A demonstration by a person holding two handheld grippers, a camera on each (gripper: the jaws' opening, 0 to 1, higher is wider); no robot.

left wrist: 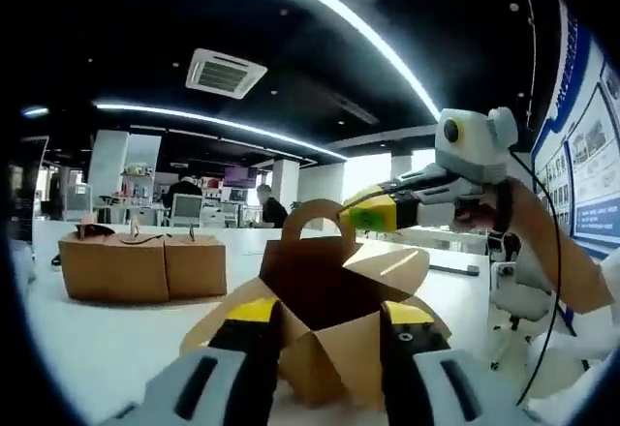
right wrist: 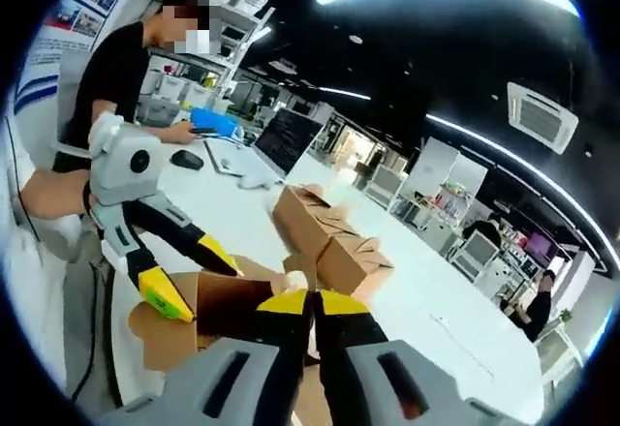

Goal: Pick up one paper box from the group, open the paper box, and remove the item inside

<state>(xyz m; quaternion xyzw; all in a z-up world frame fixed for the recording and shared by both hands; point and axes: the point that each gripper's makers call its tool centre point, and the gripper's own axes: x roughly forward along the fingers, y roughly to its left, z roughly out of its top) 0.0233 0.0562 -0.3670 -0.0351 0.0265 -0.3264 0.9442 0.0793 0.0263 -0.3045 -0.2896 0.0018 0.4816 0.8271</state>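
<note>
An open brown paper box (left wrist: 325,276) stands on the white table (left wrist: 97,349), its flaps spread and its inside dark. My left gripper (left wrist: 329,312) has one jaw on each side of the box's lower body and holds it. My right gripper (left wrist: 360,217) comes in from the right, shut on the box's arched handle flap (left wrist: 312,215). In the right gripper view, my right gripper (right wrist: 312,300) is shut over the open box (right wrist: 228,302), and my left gripper (right wrist: 194,273) straddles it from the left. Whatever lies inside the box is hidden. The group of shut paper boxes (left wrist: 140,266) (right wrist: 325,232) sits farther along the table.
A person in black (right wrist: 116,68) sits at the table's end beside a mouse (right wrist: 186,160) and a monitor (right wrist: 291,140). An office chair (left wrist: 518,300) stands to the right of the table under a poster wall (left wrist: 591,155). More desks and people fill the background.
</note>
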